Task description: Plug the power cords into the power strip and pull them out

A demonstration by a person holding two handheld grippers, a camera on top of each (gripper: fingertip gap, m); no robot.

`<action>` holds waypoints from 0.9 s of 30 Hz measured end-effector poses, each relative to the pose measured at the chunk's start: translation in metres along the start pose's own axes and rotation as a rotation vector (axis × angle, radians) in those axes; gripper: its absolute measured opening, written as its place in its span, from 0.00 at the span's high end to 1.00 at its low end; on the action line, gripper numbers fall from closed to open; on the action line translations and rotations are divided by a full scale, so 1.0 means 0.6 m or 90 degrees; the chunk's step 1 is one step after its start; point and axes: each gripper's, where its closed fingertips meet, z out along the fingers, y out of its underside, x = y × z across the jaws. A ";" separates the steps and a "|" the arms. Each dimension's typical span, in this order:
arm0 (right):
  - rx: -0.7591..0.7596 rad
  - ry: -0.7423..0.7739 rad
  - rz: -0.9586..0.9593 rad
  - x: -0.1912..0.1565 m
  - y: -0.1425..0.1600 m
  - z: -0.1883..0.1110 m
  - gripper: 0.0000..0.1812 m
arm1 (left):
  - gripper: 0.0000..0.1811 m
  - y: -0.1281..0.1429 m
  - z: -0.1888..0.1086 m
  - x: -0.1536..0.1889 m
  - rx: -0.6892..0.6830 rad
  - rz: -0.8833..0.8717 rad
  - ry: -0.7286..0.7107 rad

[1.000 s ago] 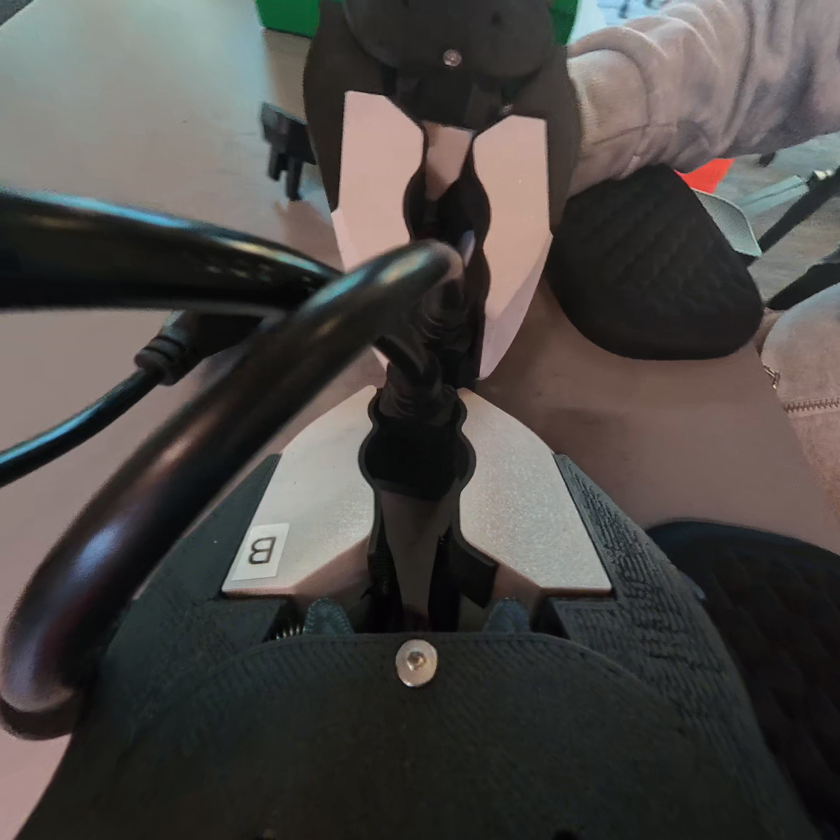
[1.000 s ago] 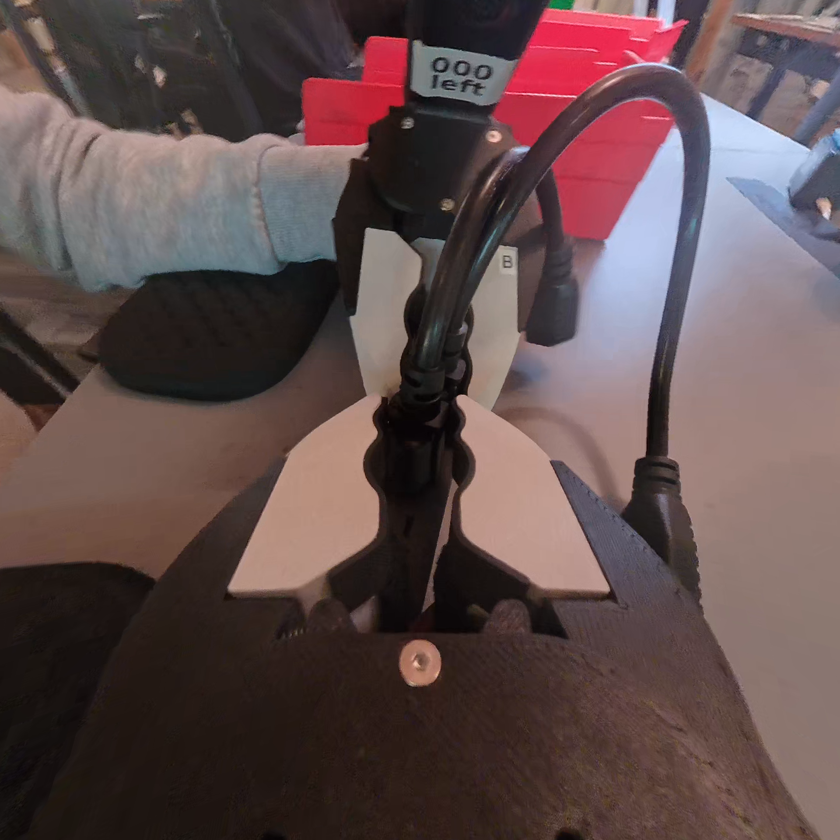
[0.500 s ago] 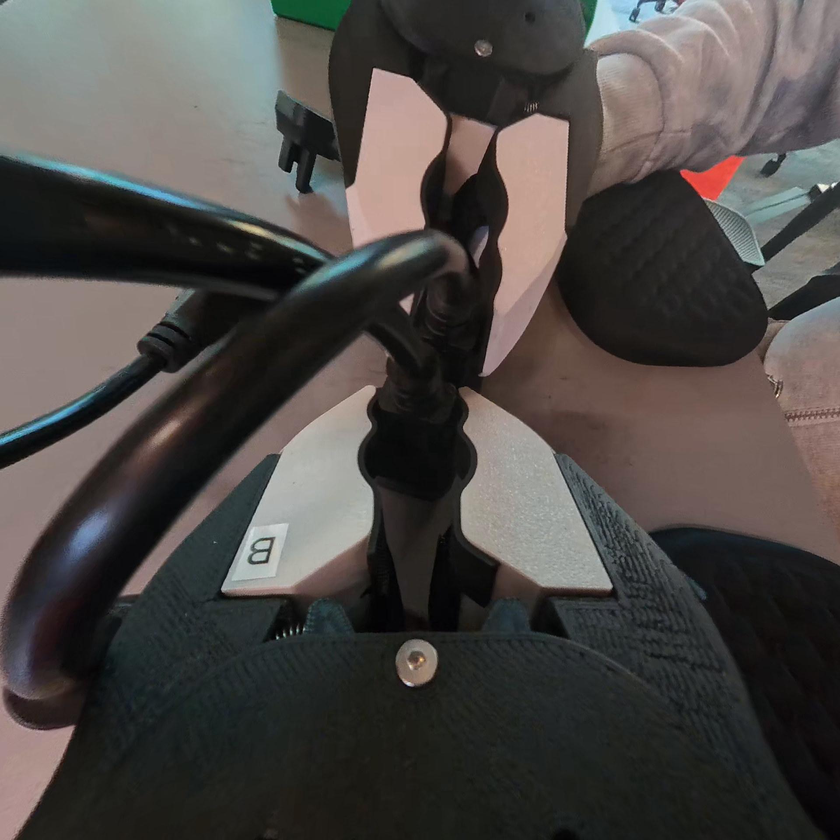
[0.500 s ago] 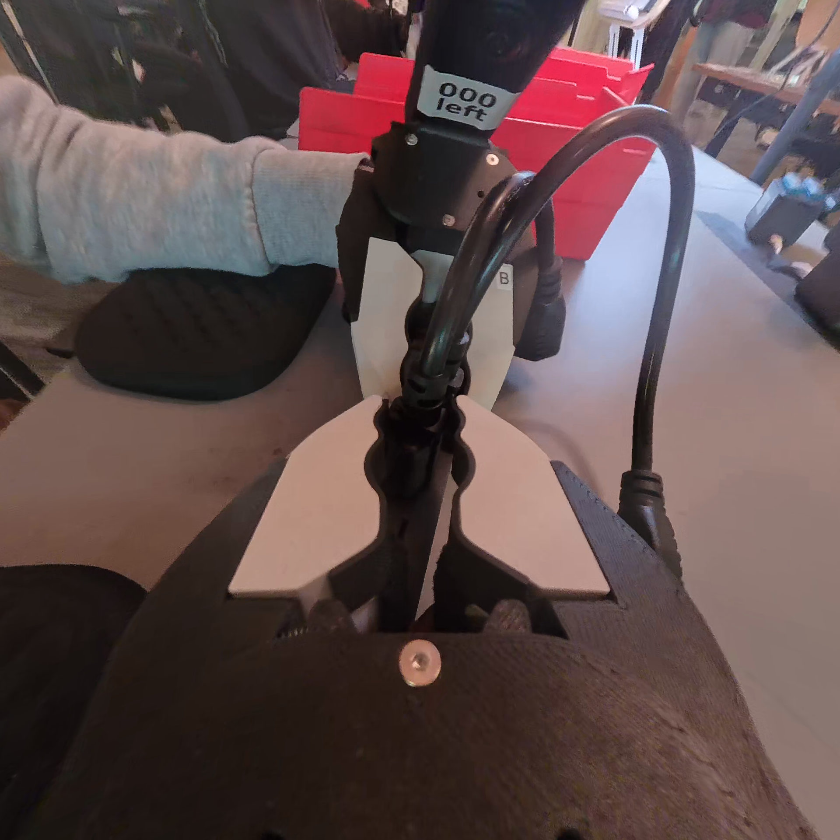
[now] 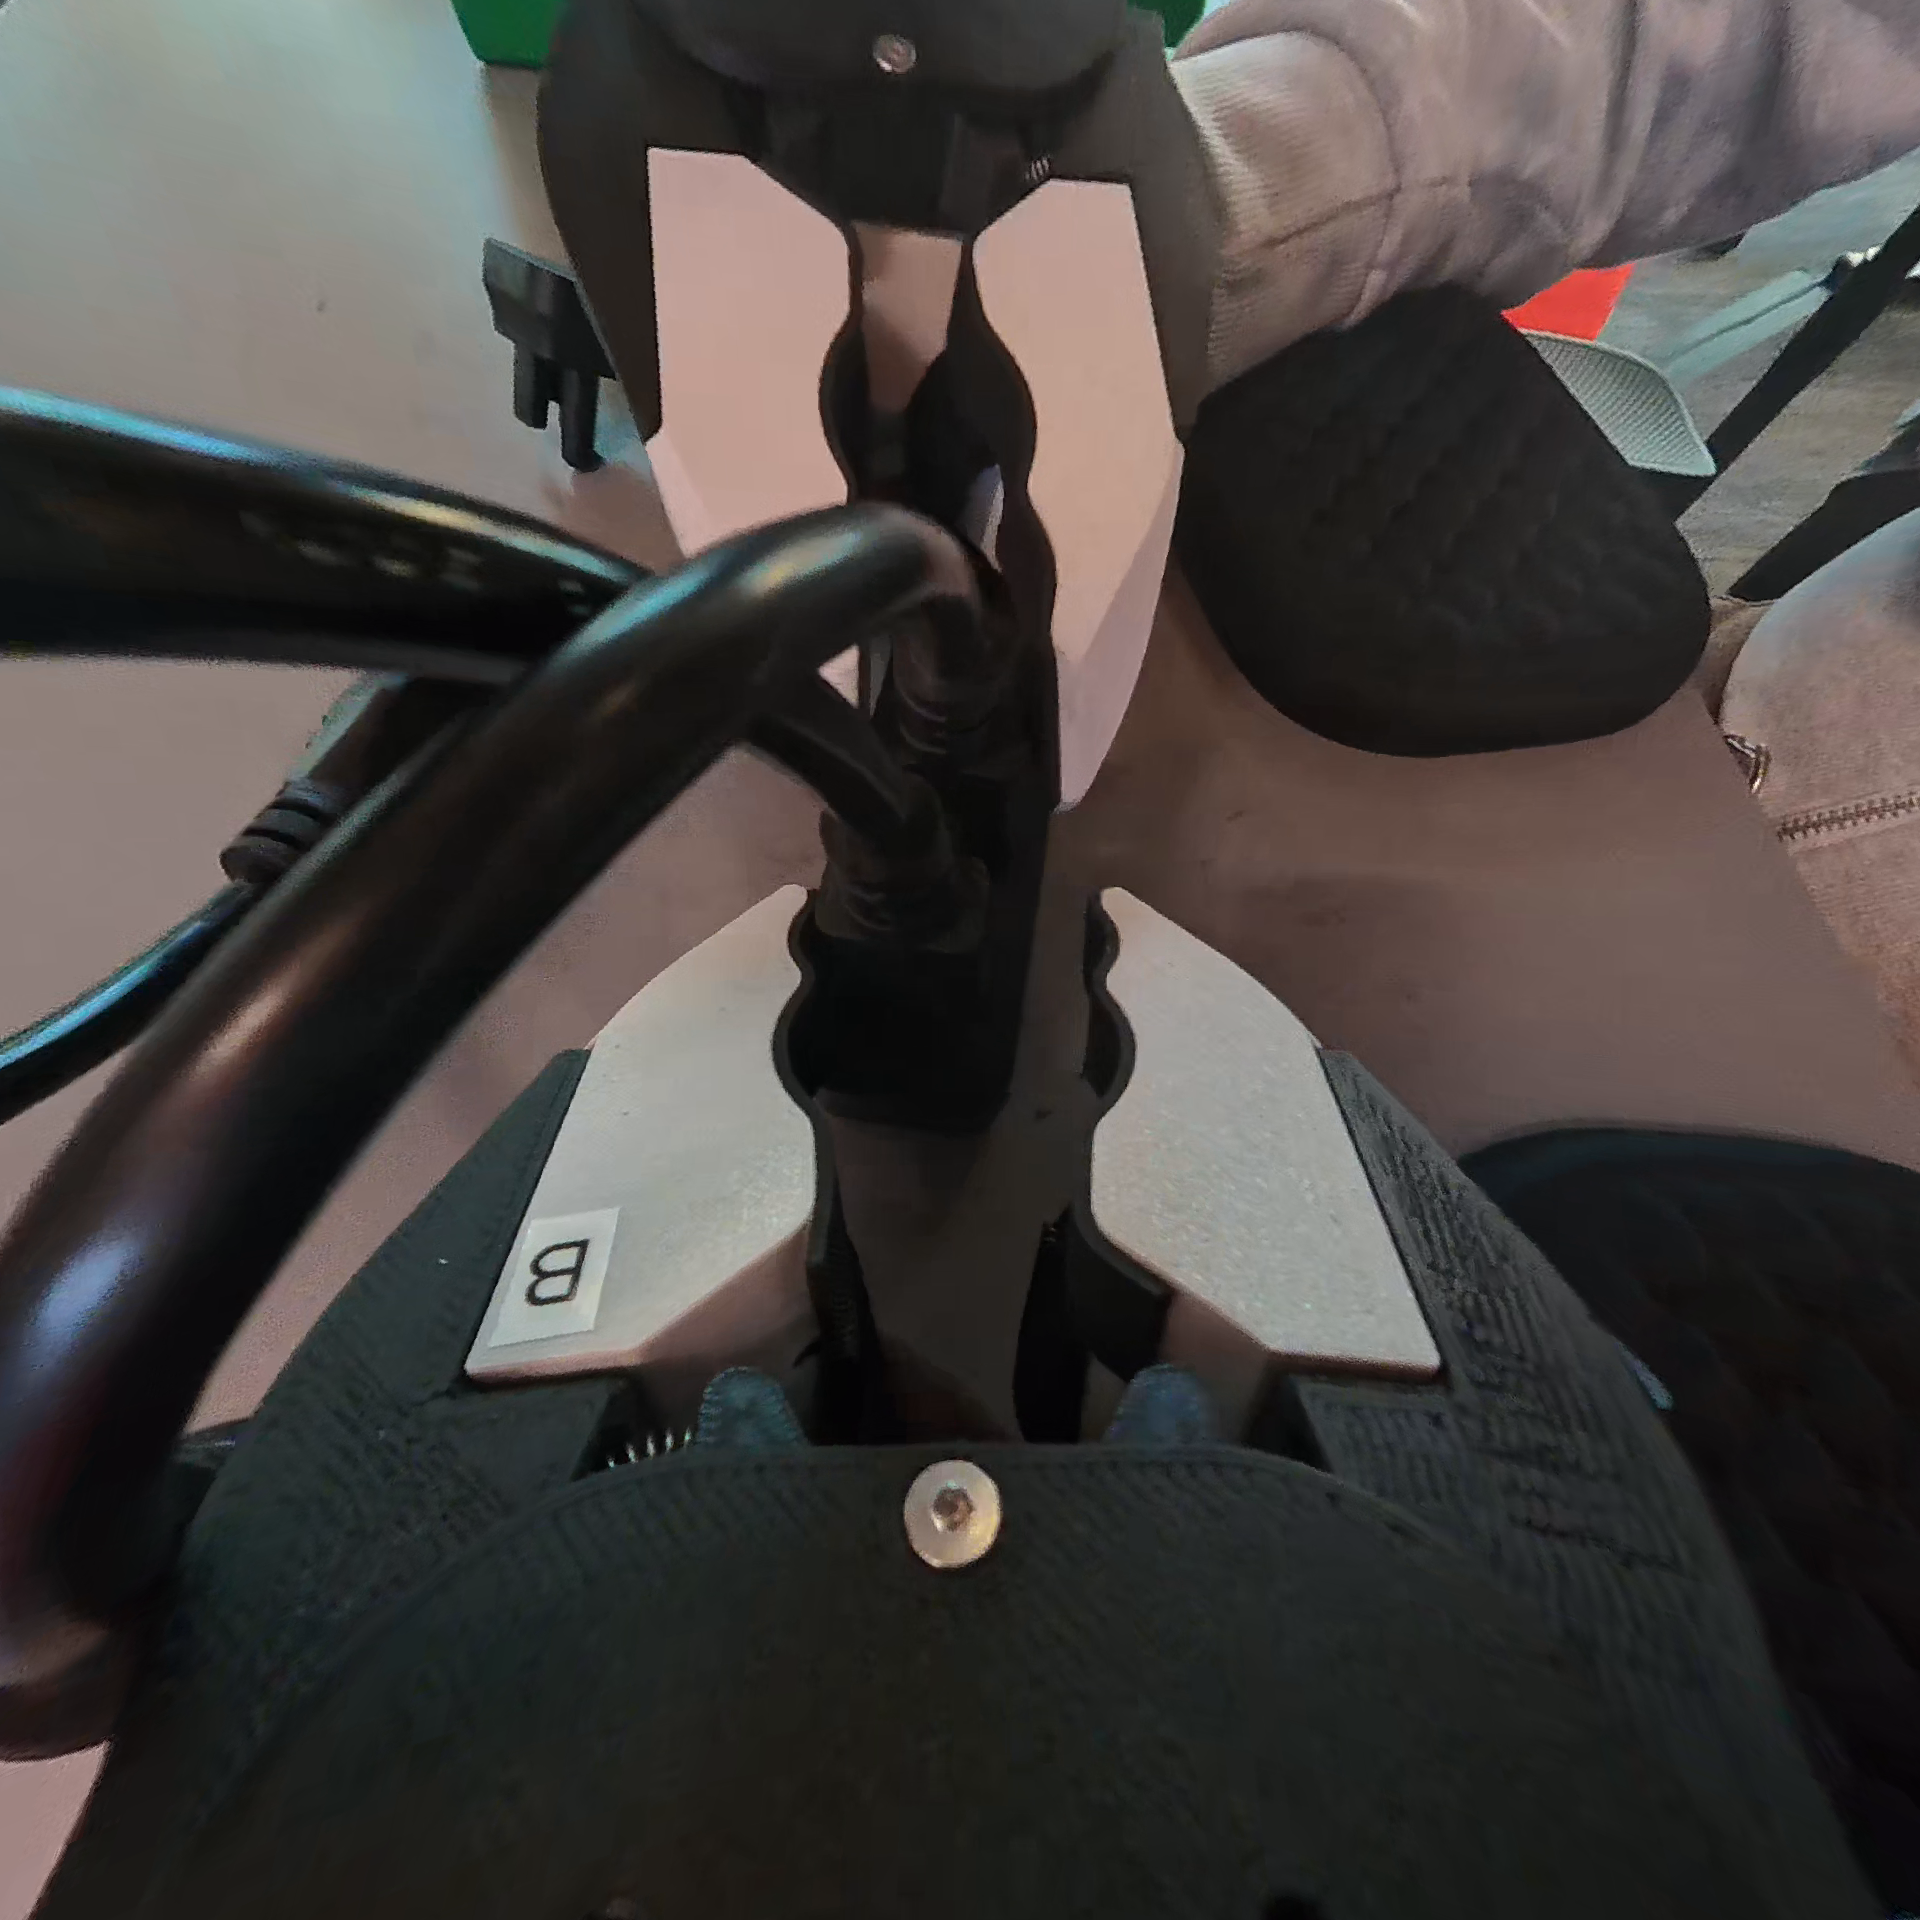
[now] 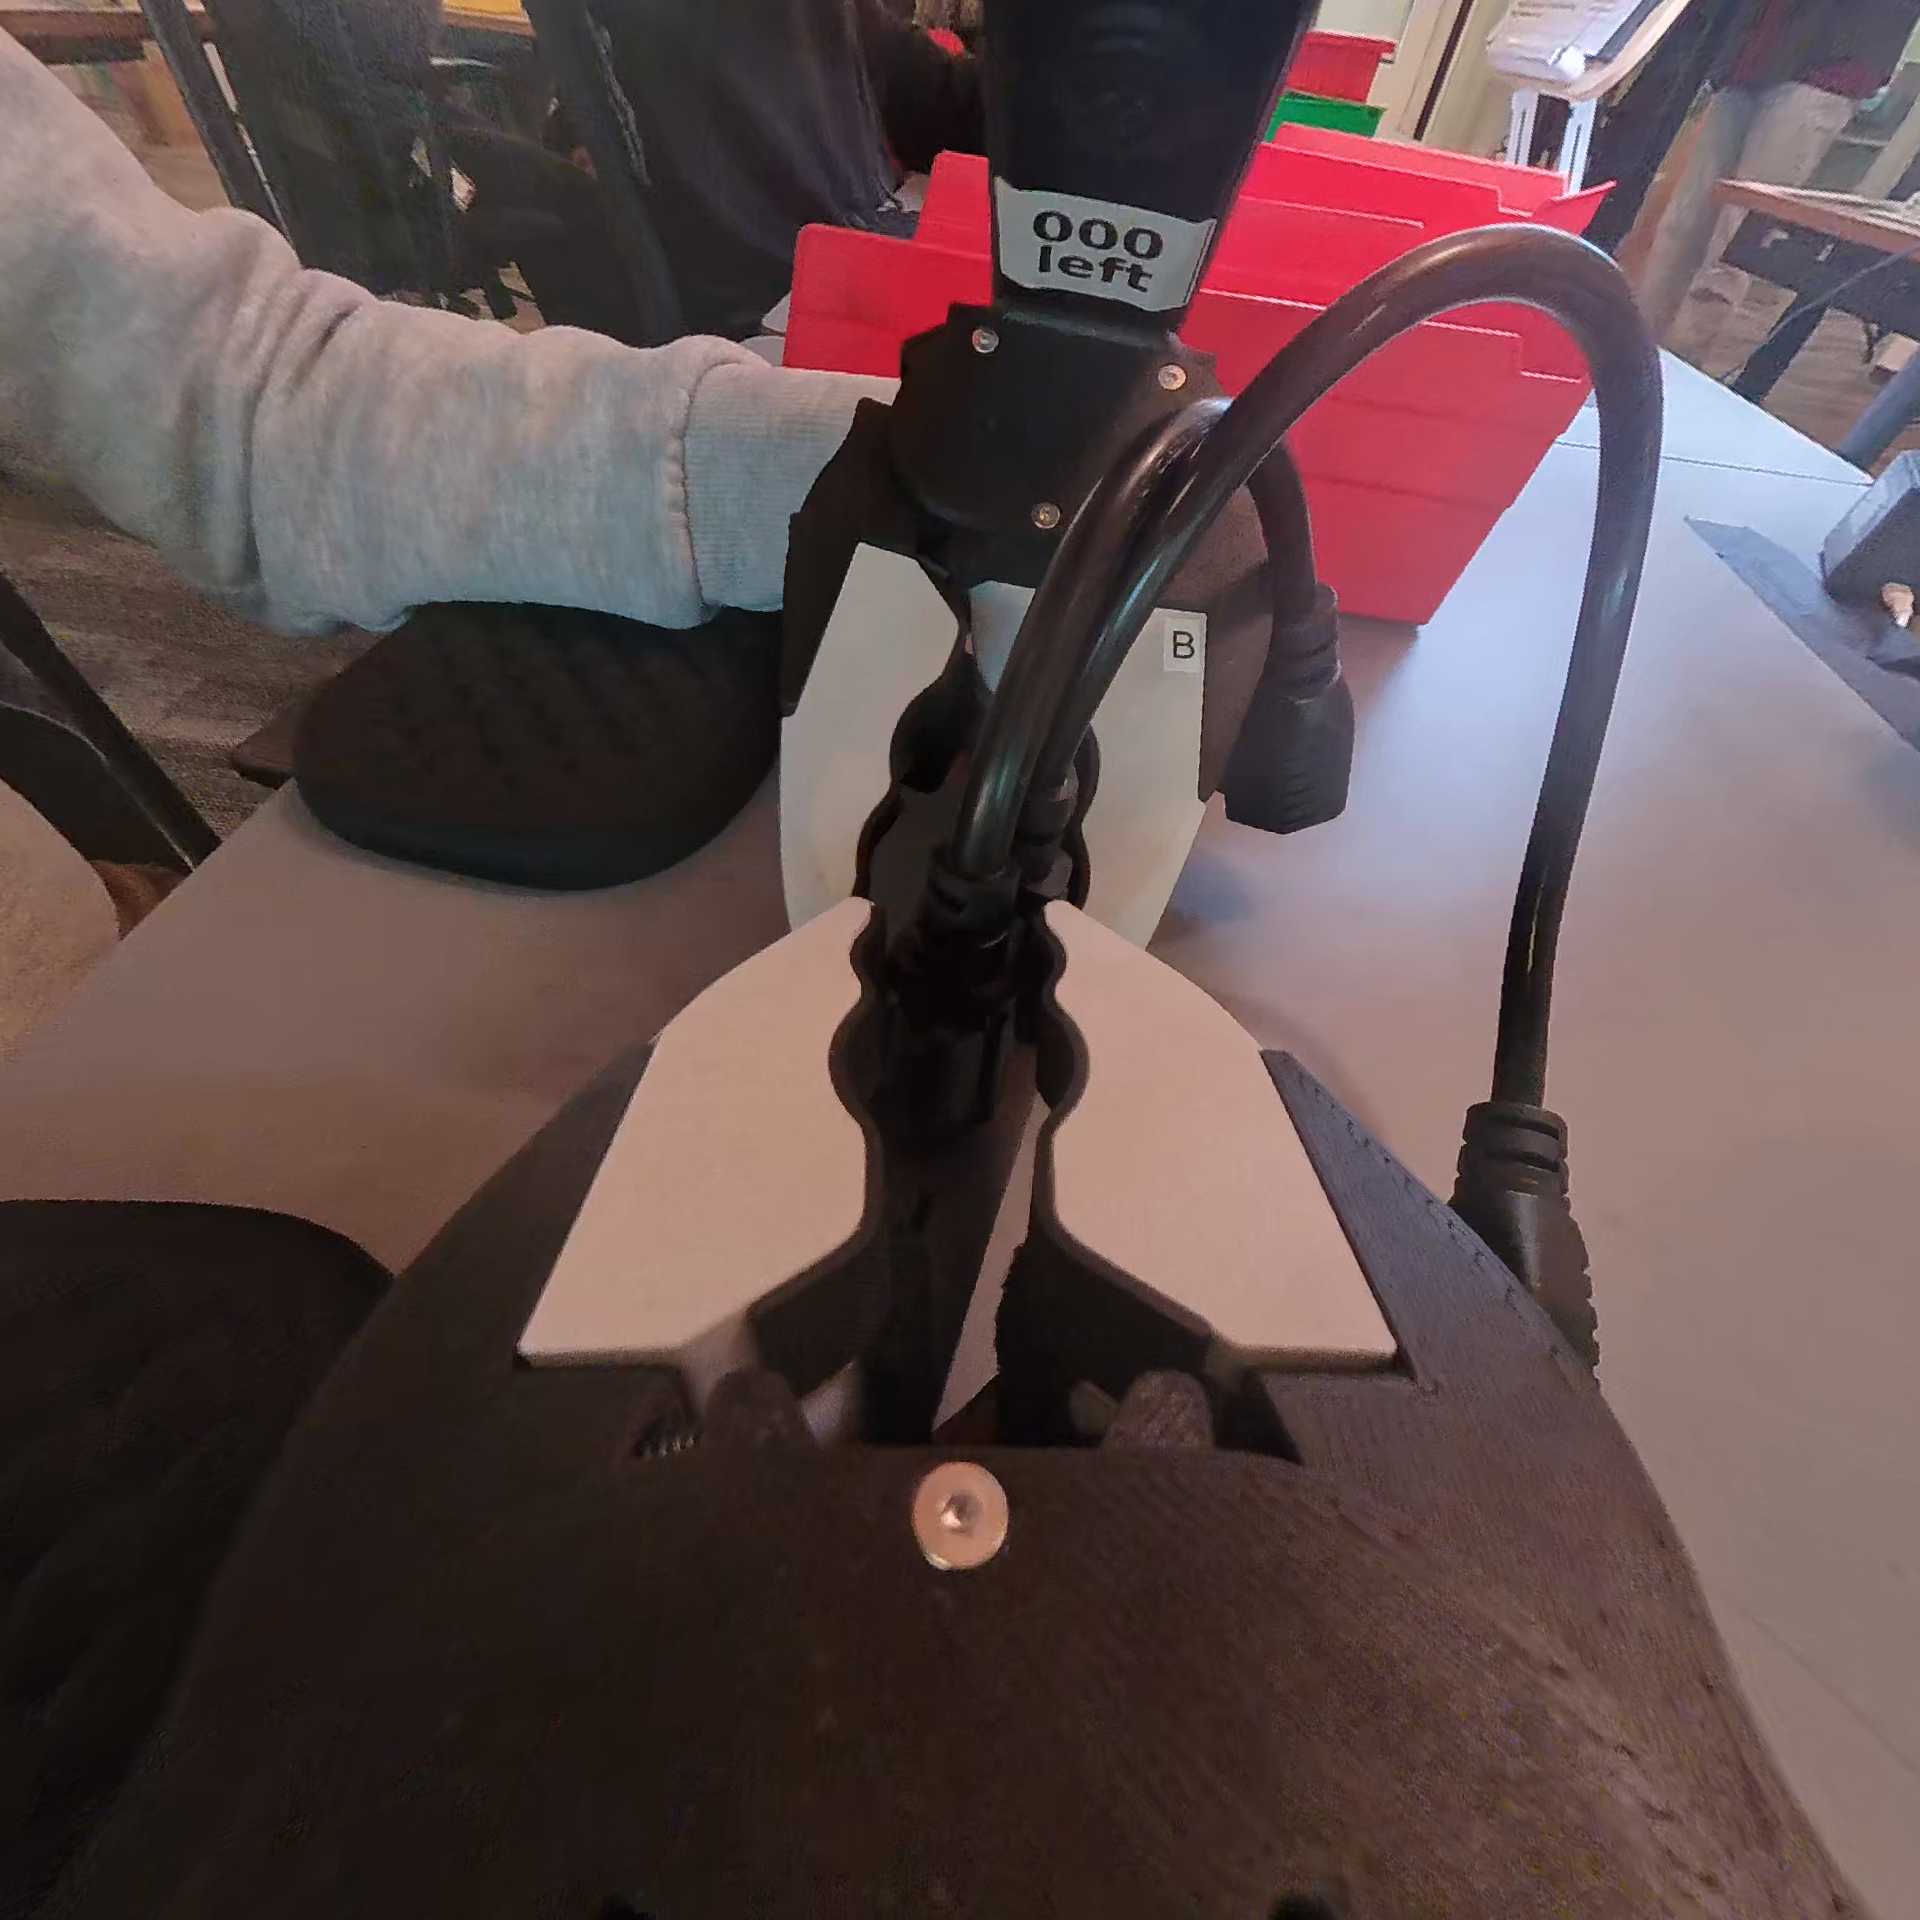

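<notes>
Cords dominate the left wrist view: the left gripper (image 5: pixel 940 997) pinches a black plug (image 5: pixel 894 997), tip to tip with the right gripper (image 5: pixel 935 540) above the table (image 5: pixel 1403 935). In the right wrist view, the right gripper (image 6: pixel 956 997) clamps another connector (image 6: pixel 940 1029); its cord (image 6: pixel 1049 644) arches toward a red bin (image 6: pixel 1434 416).

light: soft, even daylight, pinkish cast in left wrist view | shadows: faint on table (image 6: pixel 1714 935) beyond jaws | blur: cable (image 5: pixel 312 935) left of jaws | edges: fisheye-bent
</notes>
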 end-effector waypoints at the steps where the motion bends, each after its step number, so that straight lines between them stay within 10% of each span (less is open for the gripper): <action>1: 0.000 0.000 -0.001 0.000 0.000 0.000 0.86 | 0.72 0.000 0.001 0.000 -0.003 0.004 -0.002; 5: -0.002 0.007 -0.020 -0.002 0.000 -0.001 0.83 | 0.54 0.032 0.023 -0.011 -0.108 0.012 -0.036; 14: -0.191 0.042 0.083 -0.007 0.034 -0.024 0.69 | 0.65 0.019 -0.011 -0.013 -0.079 0.029 -0.059; 20: -0.269 0.054 0.069 -0.011 0.075 -0.011 0.76 | 0.71 0.027 -0.077 0.010 -0.122 0.006 -0.067; 27: -0.234 0.033 0.078 -0.010 0.074 -0.010 0.76 | 0.76 -0.143 -0.144 0.049 0.126 0.202 -0.224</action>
